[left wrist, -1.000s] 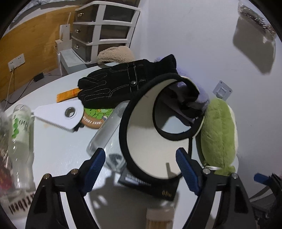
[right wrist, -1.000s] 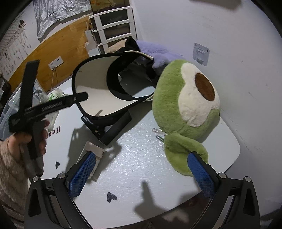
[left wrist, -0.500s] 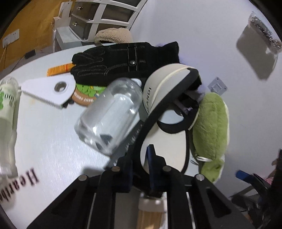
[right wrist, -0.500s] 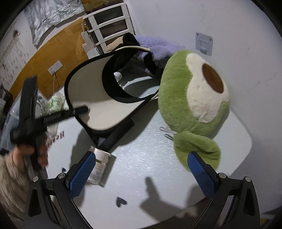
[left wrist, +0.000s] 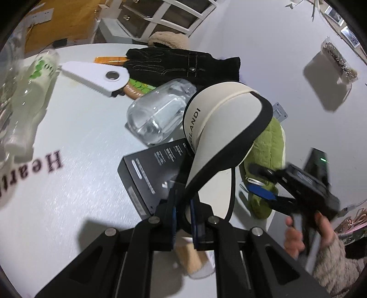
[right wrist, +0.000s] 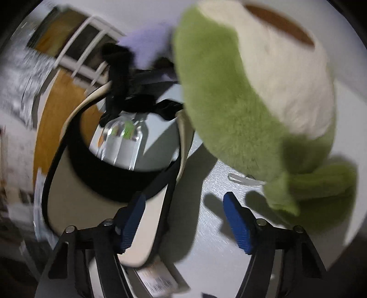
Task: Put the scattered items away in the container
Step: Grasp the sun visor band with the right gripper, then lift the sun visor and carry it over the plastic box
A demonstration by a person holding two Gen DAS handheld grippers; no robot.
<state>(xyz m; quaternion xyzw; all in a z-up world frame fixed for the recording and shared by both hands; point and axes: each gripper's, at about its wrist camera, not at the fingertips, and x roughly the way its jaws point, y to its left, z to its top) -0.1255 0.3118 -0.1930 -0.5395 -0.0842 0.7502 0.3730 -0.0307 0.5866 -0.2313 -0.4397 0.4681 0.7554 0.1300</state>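
Observation:
A cream sun visor (left wrist: 224, 119) with black trim is tilted up off the white table (left wrist: 80, 142). My left gripper (left wrist: 183, 213) is shut on the edge of its brim. In the right wrist view the visor (right wrist: 75, 206) lies left of a green avocado plush (right wrist: 229, 114). My right gripper (right wrist: 183, 220) hovers low over the table between them, its jaws closing. The visor's black strap runs between its blue pads (right wrist: 133, 220), which press on nothing. The left wrist view shows the right gripper (left wrist: 263, 190) beside the plush (left wrist: 270, 146).
A black box (left wrist: 151, 169), a clear bottle (left wrist: 158, 114), a black glove (left wrist: 181, 64), a white scraper (left wrist: 96, 75) and a green-labelled bottle (left wrist: 34, 91) lie on the table. A small jar (left wrist: 190, 259) sits under my left gripper. Drawers (left wrist: 160, 13) stand behind.
My left gripper has closed on the visor's brim and tipped it up, uncovering the black box. My right gripper has dropped, rolled and narrowed, now close to the plush and visor.

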